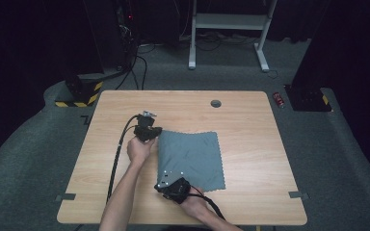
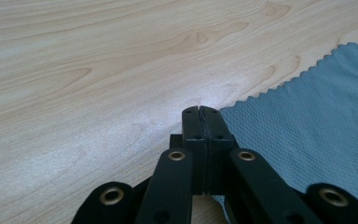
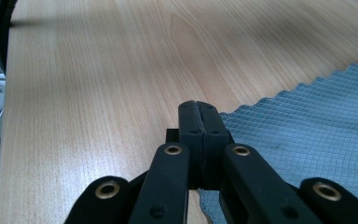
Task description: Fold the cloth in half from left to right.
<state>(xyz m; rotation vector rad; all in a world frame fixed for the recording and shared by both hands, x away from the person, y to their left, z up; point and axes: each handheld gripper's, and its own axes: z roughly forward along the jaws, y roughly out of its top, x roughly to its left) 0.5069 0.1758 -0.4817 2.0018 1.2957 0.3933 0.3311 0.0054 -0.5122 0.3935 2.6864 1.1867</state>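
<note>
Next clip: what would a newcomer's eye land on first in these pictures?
First the grey-blue cloth, lying flat near the middle of the wooden table, its zigzag edge plain in both gripper views. Next the two grippers at its left side: the left gripper at the far left corner and the right gripper at the near left corner, each with its jaws pressed together at the cloth's edge.
</note>
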